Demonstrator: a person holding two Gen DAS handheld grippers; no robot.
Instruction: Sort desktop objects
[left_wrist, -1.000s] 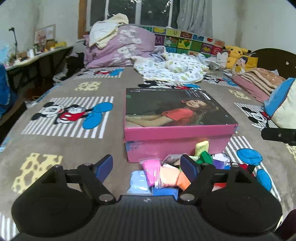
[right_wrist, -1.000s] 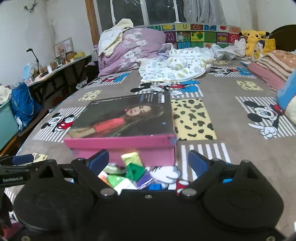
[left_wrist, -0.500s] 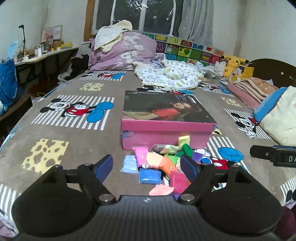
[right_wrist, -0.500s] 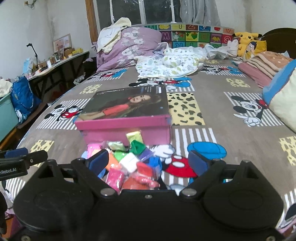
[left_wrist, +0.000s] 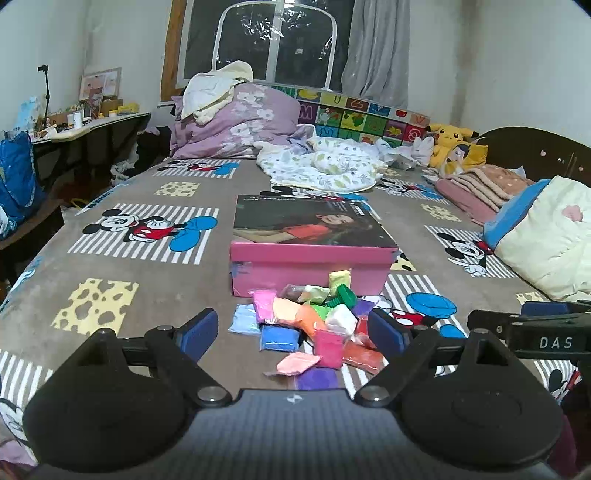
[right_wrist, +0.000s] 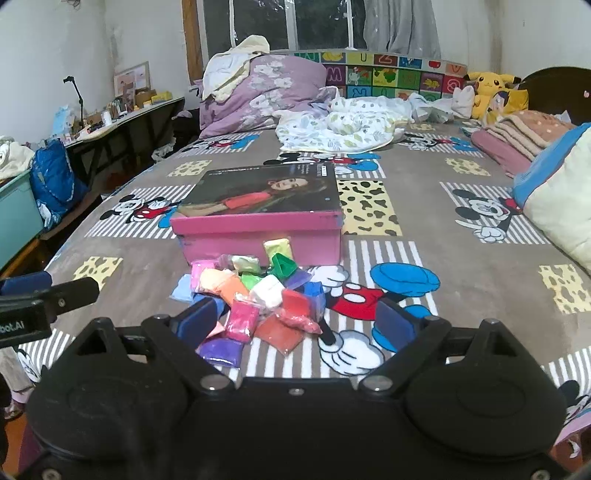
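A pile of small coloured clay packets (left_wrist: 314, 325) lies on the bed just in front of a closed pink box (left_wrist: 310, 254) with a woman's photo on its lid. The pile (right_wrist: 258, 299) and box (right_wrist: 258, 229) also show in the right wrist view. My left gripper (left_wrist: 291, 330) is open and empty, raised above the near side of the pile. My right gripper (right_wrist: 295, 319) is open and empty, also near the pile. The right gripper's side (left_wrist: 532, 332) shows at the right of the left wrist view; the left one (right_wrist: 33, 302) shows at the left of the right wrist view.
The bed has a grey Mickey Mouse cover (left_wrist: 147, 229). Purple and white bedding (left_wrist: 258, 125) is heaped at the far end. Pillows and folded blankets (left_wrist: 546, 229) lie along the right side. A cluttered desk (left_wrist: 85, 122) and a blue bag (left_wrist: 18, 173) stand left of the bed.
Both grippers have pulled back and risen from the box. More of the packet pile and bed now shows in both views. Both stay open.
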